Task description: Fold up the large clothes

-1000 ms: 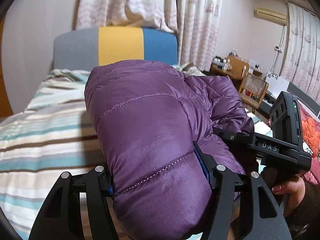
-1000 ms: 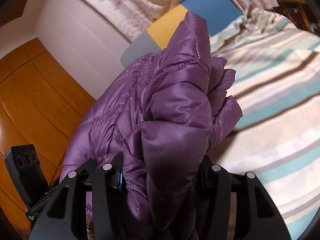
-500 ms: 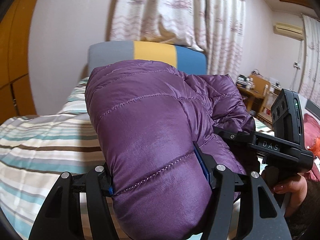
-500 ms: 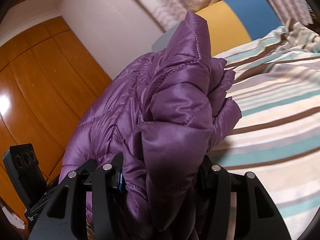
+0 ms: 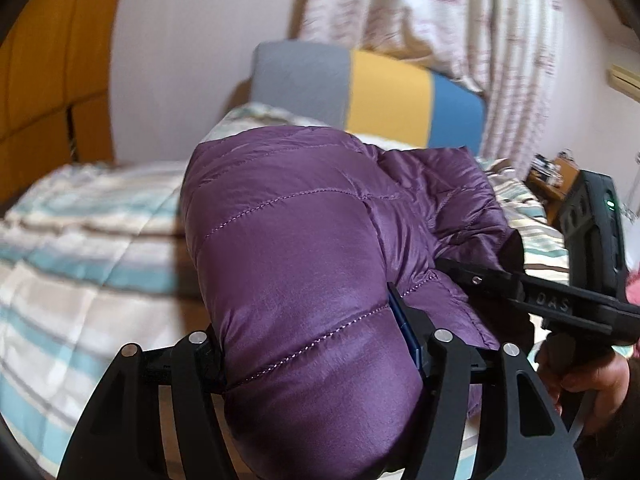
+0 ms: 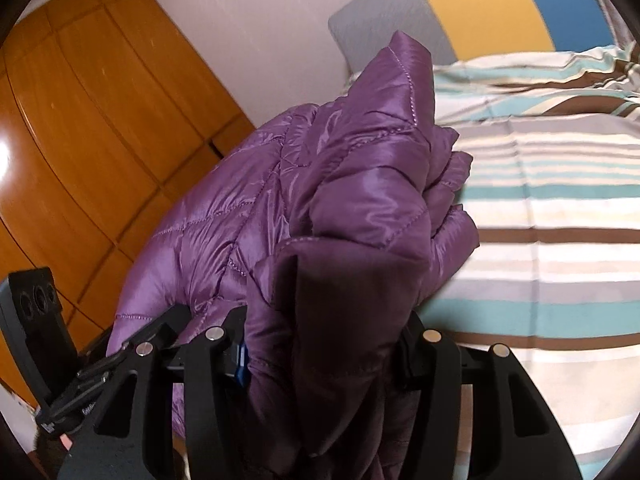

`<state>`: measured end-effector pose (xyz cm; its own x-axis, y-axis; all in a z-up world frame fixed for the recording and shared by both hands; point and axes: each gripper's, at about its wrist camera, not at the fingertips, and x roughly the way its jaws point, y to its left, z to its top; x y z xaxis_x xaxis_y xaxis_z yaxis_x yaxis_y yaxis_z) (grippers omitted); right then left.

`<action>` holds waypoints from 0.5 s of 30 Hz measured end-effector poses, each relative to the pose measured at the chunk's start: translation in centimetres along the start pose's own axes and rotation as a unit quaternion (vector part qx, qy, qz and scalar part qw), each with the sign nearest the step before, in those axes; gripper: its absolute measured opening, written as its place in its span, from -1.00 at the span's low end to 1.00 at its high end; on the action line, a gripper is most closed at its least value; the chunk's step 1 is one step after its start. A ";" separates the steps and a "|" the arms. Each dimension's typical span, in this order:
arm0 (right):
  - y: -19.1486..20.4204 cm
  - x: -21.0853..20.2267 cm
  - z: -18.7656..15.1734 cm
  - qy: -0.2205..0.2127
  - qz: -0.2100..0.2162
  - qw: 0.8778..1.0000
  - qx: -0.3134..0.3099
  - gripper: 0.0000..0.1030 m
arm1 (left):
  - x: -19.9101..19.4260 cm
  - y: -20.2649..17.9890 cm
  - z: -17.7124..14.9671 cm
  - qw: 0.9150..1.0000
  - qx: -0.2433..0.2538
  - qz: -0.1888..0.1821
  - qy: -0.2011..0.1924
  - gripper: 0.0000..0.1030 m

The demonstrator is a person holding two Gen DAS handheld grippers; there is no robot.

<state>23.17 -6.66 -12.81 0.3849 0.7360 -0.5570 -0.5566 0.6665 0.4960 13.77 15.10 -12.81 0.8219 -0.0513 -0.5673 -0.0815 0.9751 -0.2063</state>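
Note:
A bulky purple quilted down jacket [image 5: 304,248] is held up above a striped bed. My left gripper [image 5: 316,344] is shut on a thick fold of it; the fabric bulges between the jaws. My right gripper [image 6: 324,340] is shut on another bunched part of the same jacket [image 6: 352,200], with a dark lining fold hanging at the front. The right gripper's body [image 5: 576,300] shows at the right of the left wrist view, and the left gripper's body [image 6: 36,312] at the lower left of the right wrist view. Both pairs of fingertips are hidden in fabric.
The bed has a striped cover [image 5: 80,248] [image 6: 560,216] and a grey, yellow and blue headboard [image 5: 384,92]. Orange wooden wardrobe doors [image 6: 80,120] stand to the left. Patterned curtains [image 5: 440,12] hang behind. A wooden desk [image 5: 552,176] stands at far right.
Both grippers have swung left with the jacket held: the headboard has moved right in the views and the wardrobe doors have come into sight. The grips have not changed.

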 end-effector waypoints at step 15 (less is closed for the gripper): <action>-1.4 1.8 -2.0 0.034 -0.105 0.993 -0.048 0.61 | 0.8 0.7 -4.6 0.995 0.003 0.092 0.026 0.71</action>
<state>23.22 -6.54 -15.83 0.4511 0.5692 -0.6874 -0.5379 0.7880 0.2996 11.81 14.73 -17.09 0.7635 0.1170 -0.6351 -0.2236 0.9705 -0.0900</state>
